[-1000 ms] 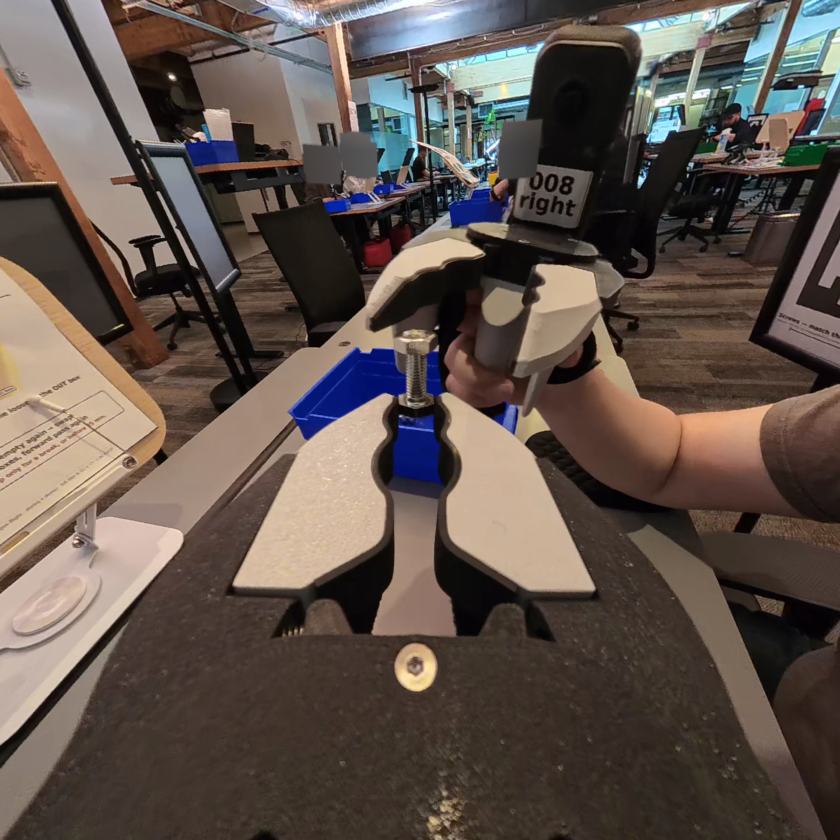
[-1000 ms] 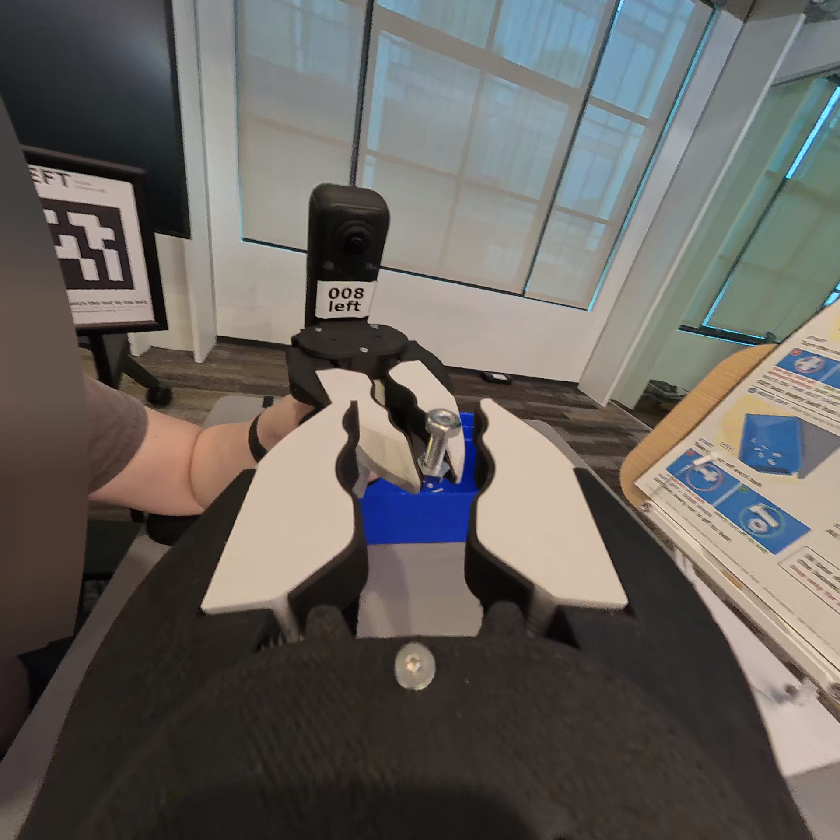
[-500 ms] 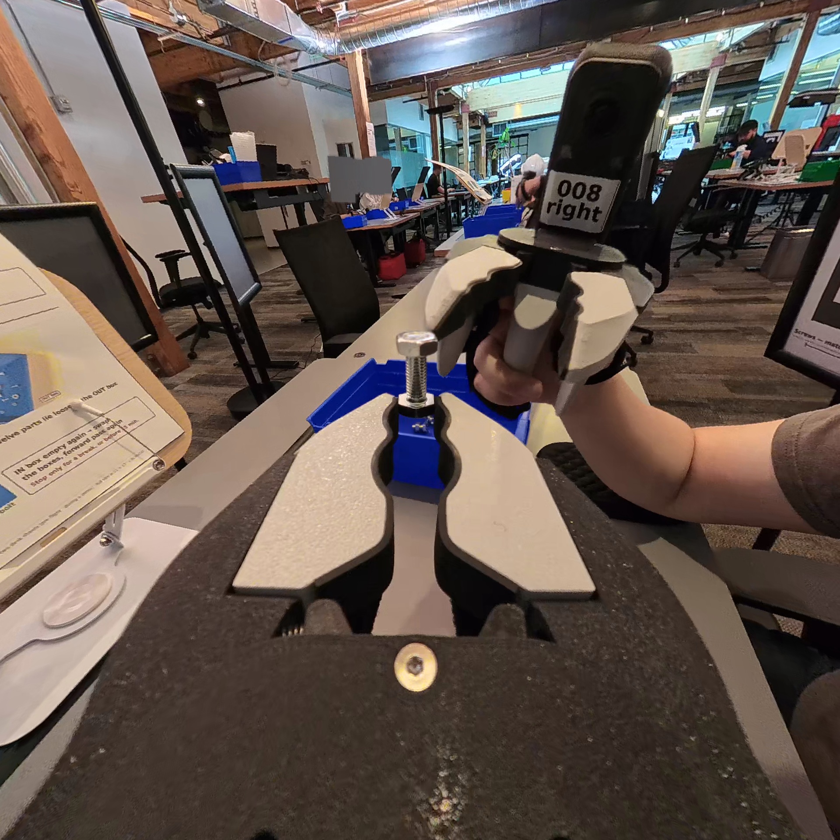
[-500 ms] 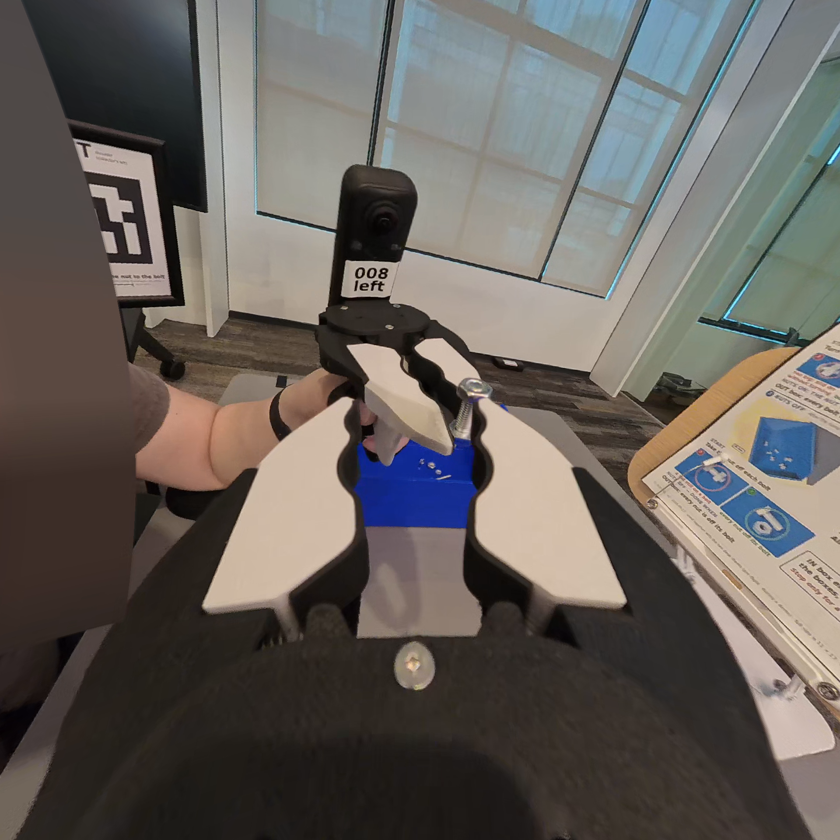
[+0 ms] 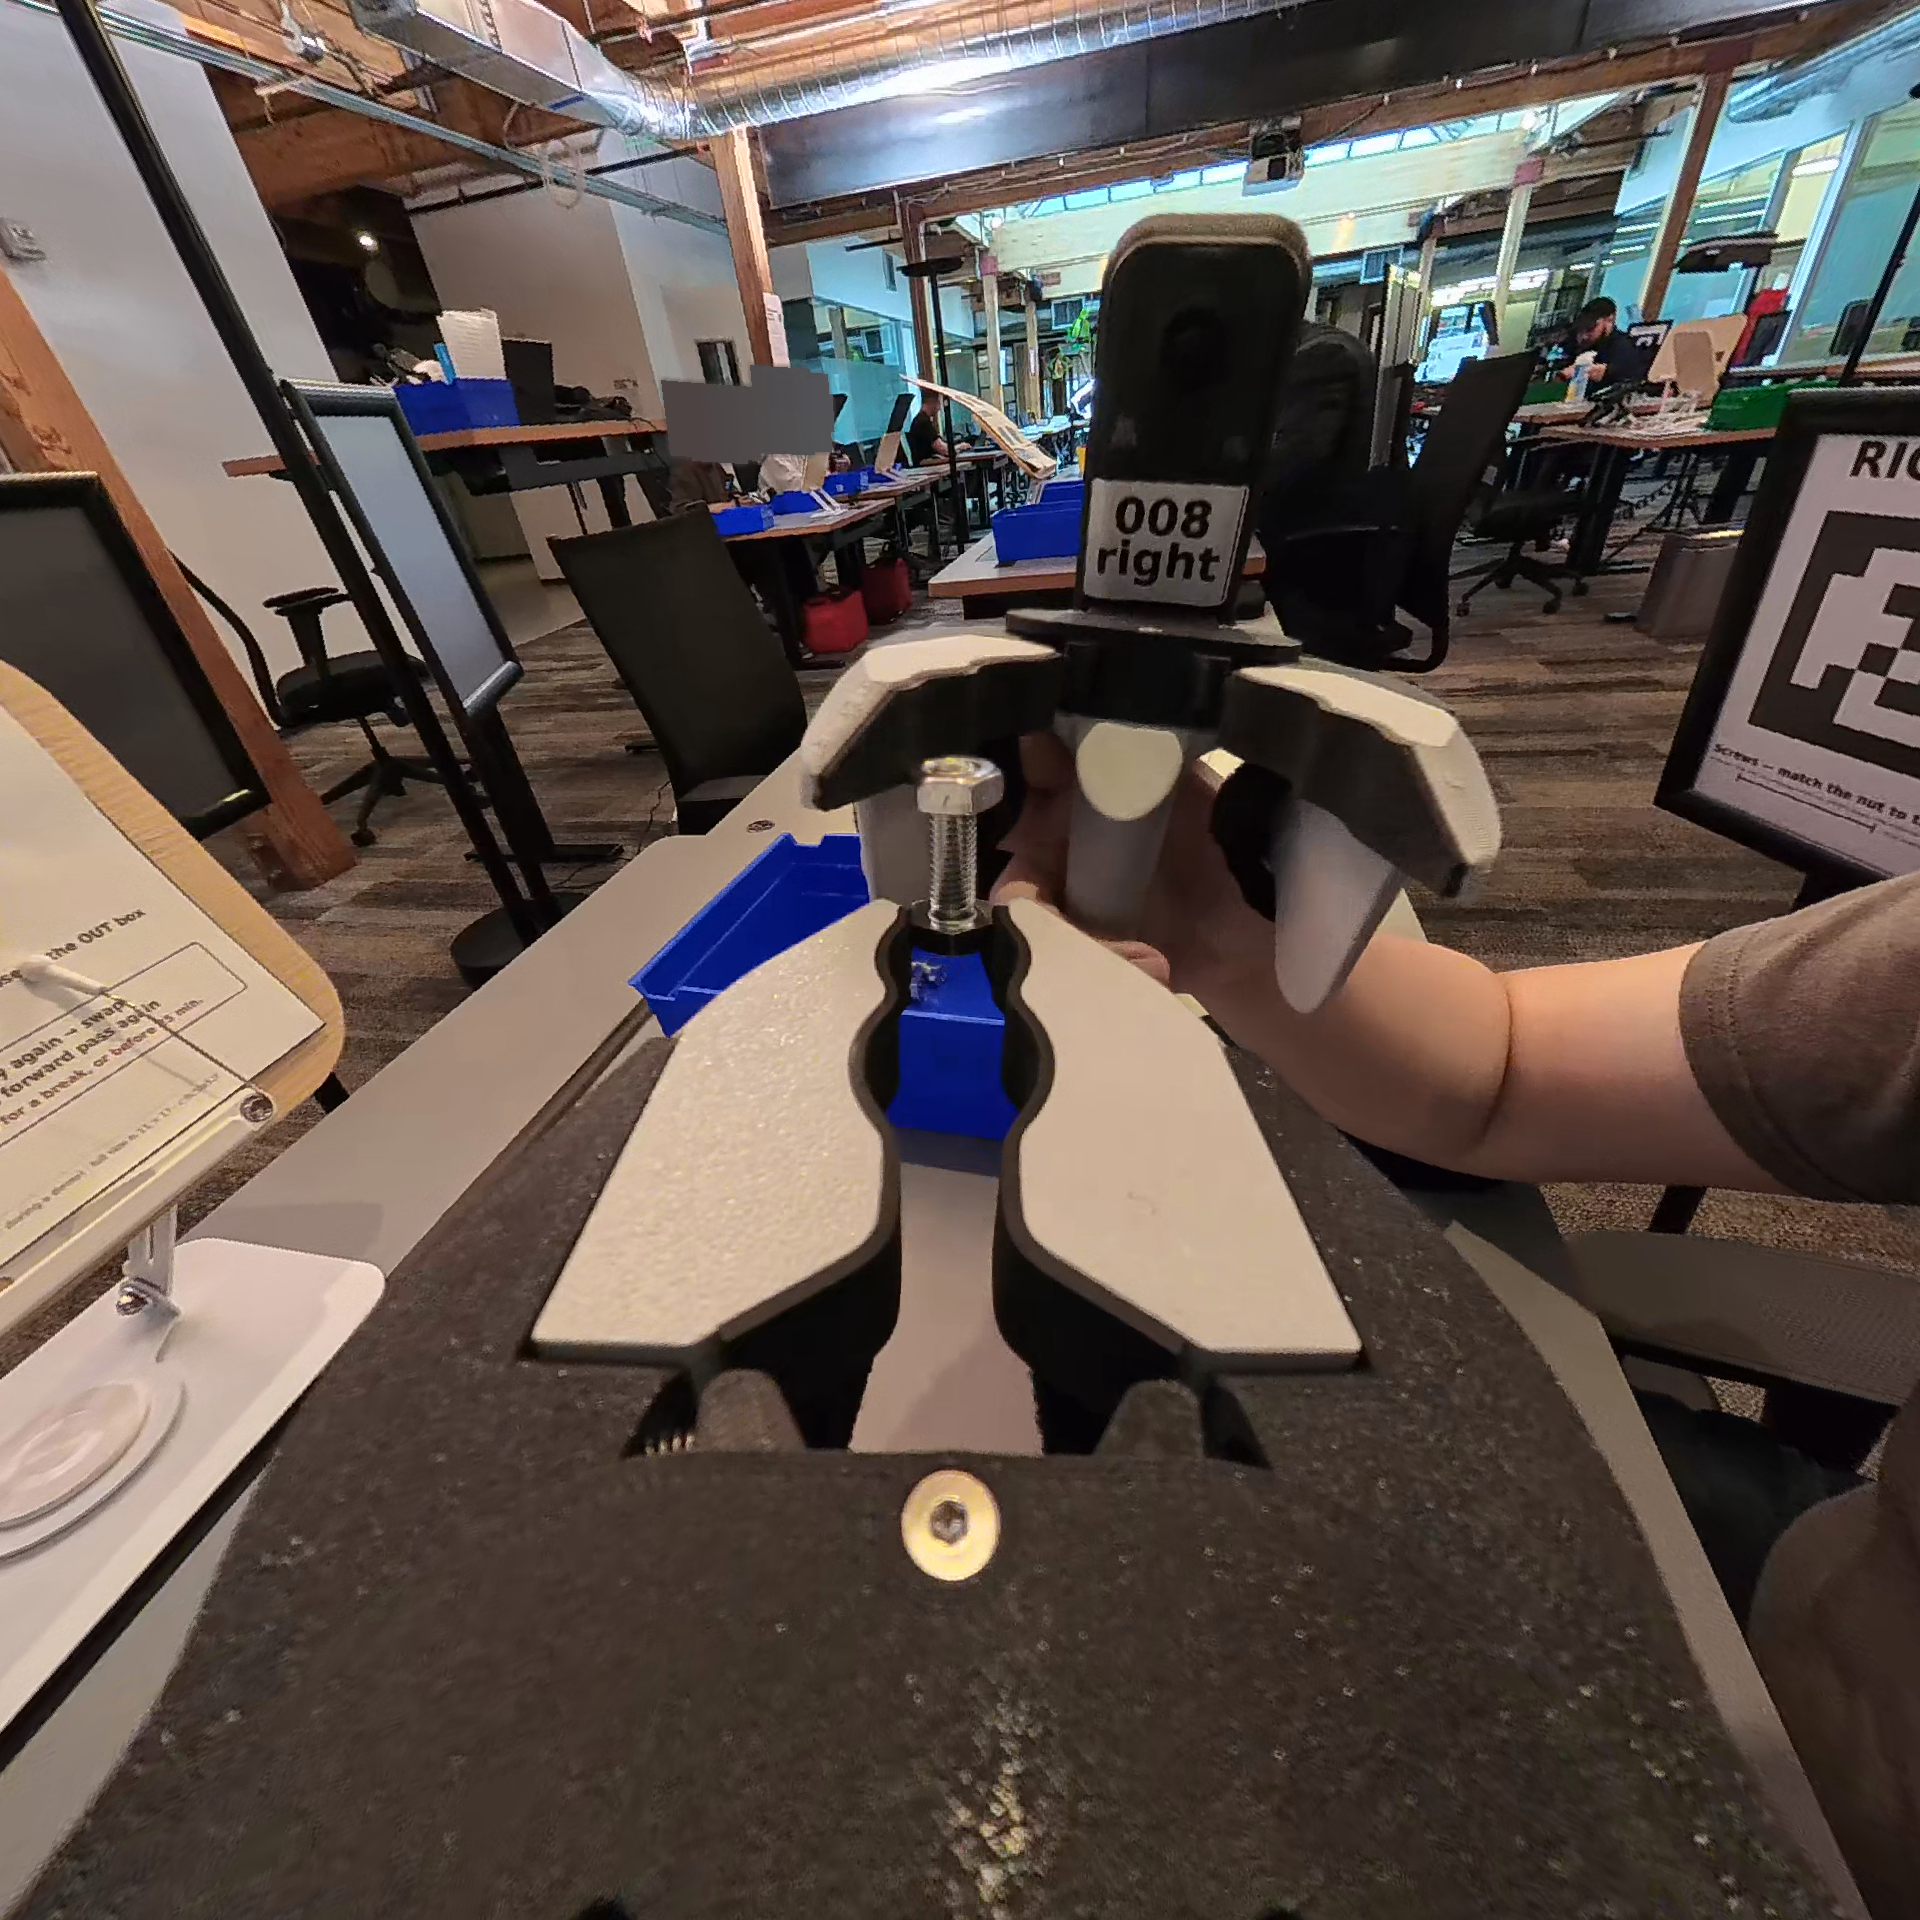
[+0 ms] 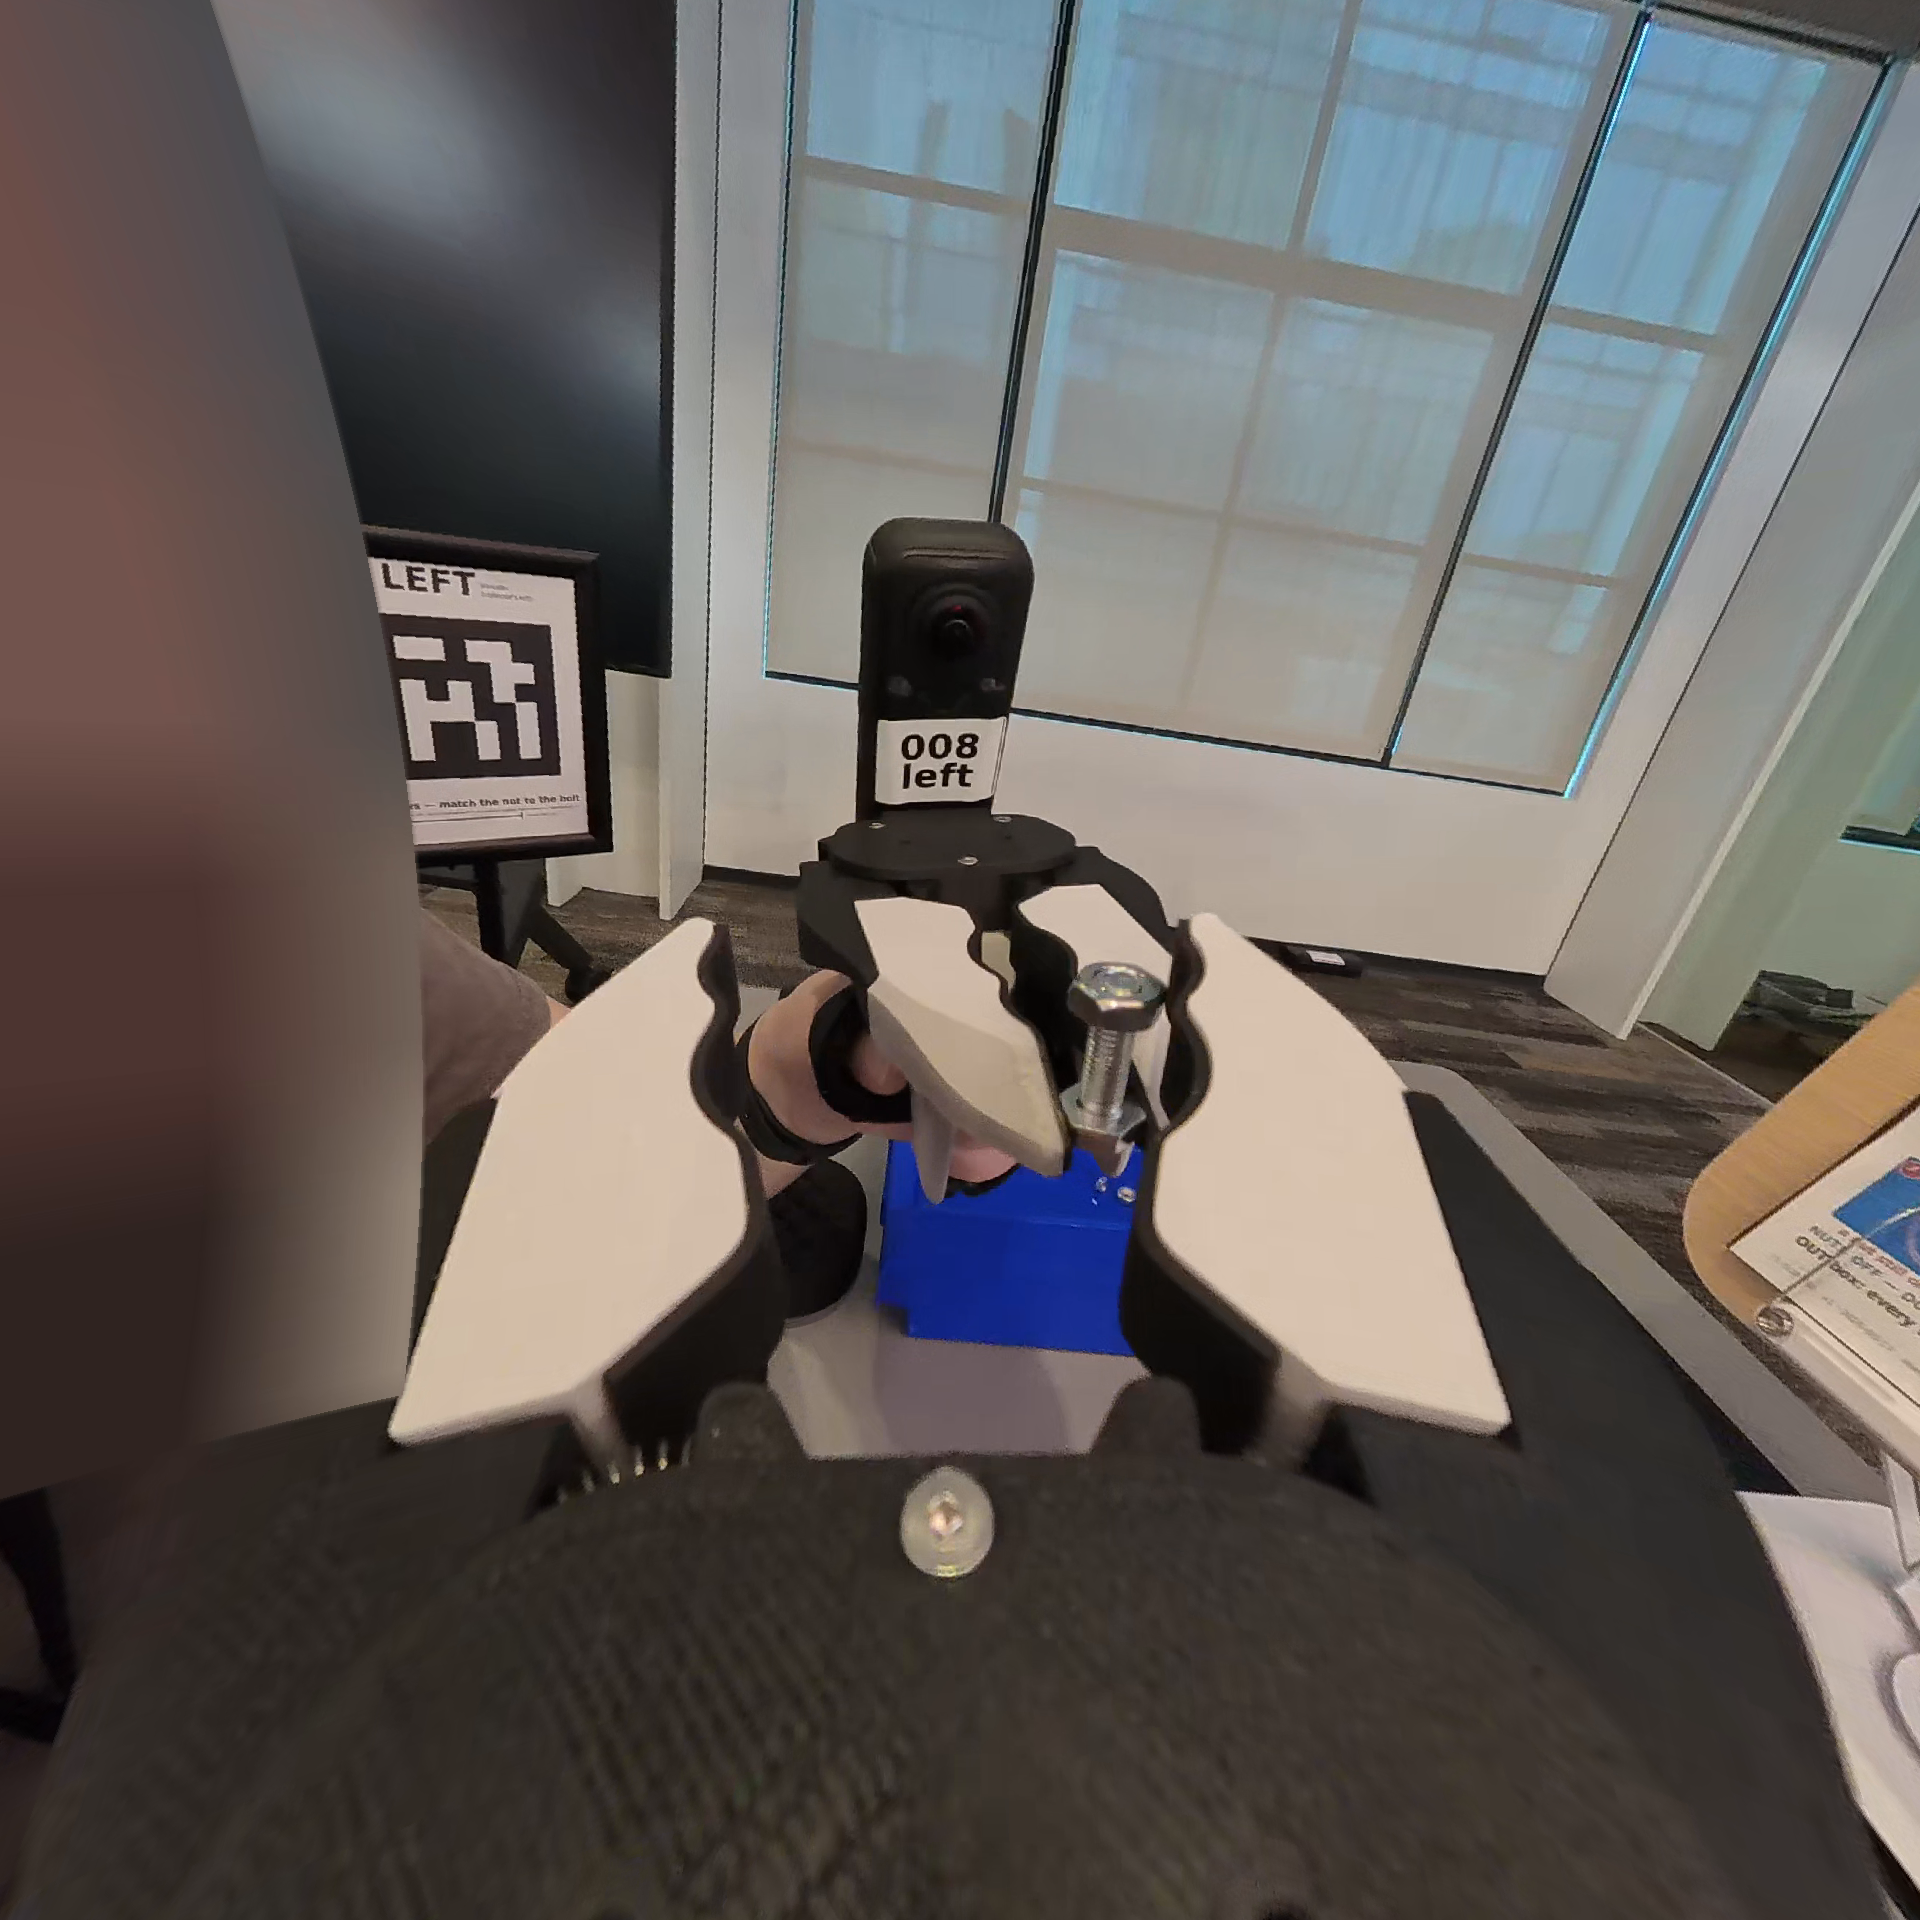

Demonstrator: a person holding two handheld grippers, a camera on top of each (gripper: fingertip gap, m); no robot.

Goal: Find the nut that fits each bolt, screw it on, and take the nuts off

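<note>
Pinching the nut (image 5: 954,918) at the lower end of the bolt (image 5: 953,844), the left gripper (image 5: 951,920) holds the fastener upright with its jaws closed on the nut. The bolt's hex head (image 5: 961,781) points up and the threaded shank rises clear of the fingertips. In the right wrist view the same bolt (image 6: 1110,1049) stands at the tip of the left gripper (image 6: 1091,1127), directly above the blue bin (image 6: 1003,1283).

The right gripper (image 6: 951,1039) has its jaws spread wide and holds nothing. In the right wrist view the bolt lies between its two fingers, close to the inner edge of the right-hand finger (image 6: 1288,1164); contact there cannot be told. In the left wrist view the right gripper (image 5: 1143,790) faces the camera, one finger arching just over and behind the bolt head, and the person's hand (image 5: 1122,894) wraps the handle behind the bolt.

The blue bin (image 5: 951,1060) sits on the grey desk (image 5: 499,1122) below the bolt, with a few small metal parts (image 5: 928,975) inside, too small to identify. A second, wider blue tray (image 5: 758,935) lies on the desk beyond and to the left of the bin. An instruction board (image 5: 114,1039) on a stand occupies the desk edge farther left of the bin.
</note>
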